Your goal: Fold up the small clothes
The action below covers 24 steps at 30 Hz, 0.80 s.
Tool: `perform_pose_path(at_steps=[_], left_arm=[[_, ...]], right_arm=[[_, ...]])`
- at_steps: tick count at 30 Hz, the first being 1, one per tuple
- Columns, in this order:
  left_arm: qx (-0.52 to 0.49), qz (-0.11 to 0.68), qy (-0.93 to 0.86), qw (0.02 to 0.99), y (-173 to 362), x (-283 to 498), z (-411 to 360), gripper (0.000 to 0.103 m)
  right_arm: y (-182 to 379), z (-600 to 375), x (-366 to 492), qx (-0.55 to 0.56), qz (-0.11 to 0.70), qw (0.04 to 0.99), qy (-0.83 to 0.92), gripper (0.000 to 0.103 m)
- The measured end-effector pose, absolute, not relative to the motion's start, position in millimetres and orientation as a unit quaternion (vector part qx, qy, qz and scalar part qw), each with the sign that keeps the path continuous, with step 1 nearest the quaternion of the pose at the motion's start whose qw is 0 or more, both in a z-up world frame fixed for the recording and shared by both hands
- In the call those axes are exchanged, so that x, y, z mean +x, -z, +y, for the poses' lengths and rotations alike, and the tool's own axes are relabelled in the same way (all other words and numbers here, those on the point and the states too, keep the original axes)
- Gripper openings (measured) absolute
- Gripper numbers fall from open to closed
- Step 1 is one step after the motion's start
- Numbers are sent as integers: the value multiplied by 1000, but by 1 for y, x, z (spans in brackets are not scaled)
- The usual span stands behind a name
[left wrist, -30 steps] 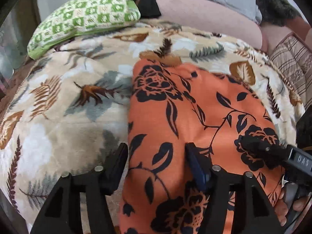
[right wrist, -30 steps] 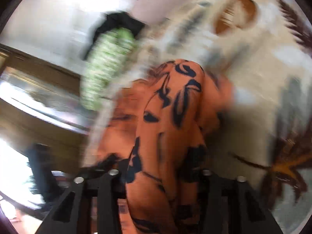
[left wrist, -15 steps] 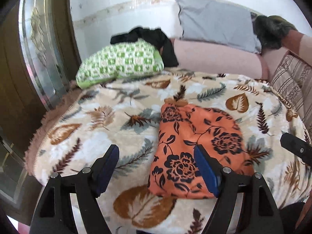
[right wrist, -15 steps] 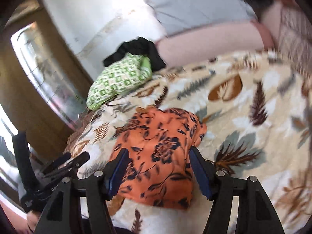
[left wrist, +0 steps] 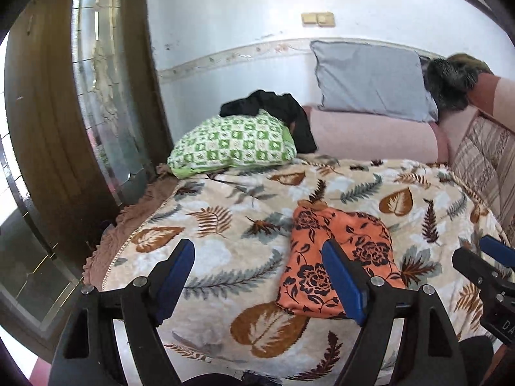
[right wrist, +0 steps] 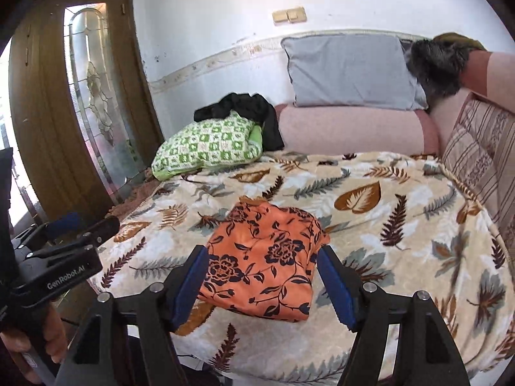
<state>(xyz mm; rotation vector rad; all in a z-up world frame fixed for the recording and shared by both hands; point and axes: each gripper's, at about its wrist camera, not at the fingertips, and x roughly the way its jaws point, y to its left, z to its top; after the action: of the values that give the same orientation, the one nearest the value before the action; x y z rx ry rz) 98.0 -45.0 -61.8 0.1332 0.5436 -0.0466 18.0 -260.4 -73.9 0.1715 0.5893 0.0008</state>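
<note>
Two hand-held grippers hang above the near edge of the bed, both released with their blue-padded fingers spread wide and nothing between them: the left hand-held gripper sits over the leaf-patterned beige fleece blanket, and the right hand-held gripper frames the folded garment from its own view. That orange cloth with black flower print lies folded into a compact, roughly rectangular bundle on the blanket, near the front edge of the bed and apart from both tools. At the far side of the bed a green-and-white checked pillow rests with a crumpled black garment draped behind it, just beside a pink bolster cushion. A grey square pillow leans upright against the white wall above the bolster.
</note>
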Motion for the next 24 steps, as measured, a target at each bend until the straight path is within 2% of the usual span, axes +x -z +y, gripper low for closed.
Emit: perform_pose_path(at_steps=[8, 24], left_arm=[[54, 262, 29, 963, 52, 90, -34, 87], [54, 273, 46, 959, 61, 104, -30, 87]], right_arm=[[69, -248, 13, 82, 288, 954, -13, 74], [95, -224, 38, 76, 326, 941, -44, 74]])
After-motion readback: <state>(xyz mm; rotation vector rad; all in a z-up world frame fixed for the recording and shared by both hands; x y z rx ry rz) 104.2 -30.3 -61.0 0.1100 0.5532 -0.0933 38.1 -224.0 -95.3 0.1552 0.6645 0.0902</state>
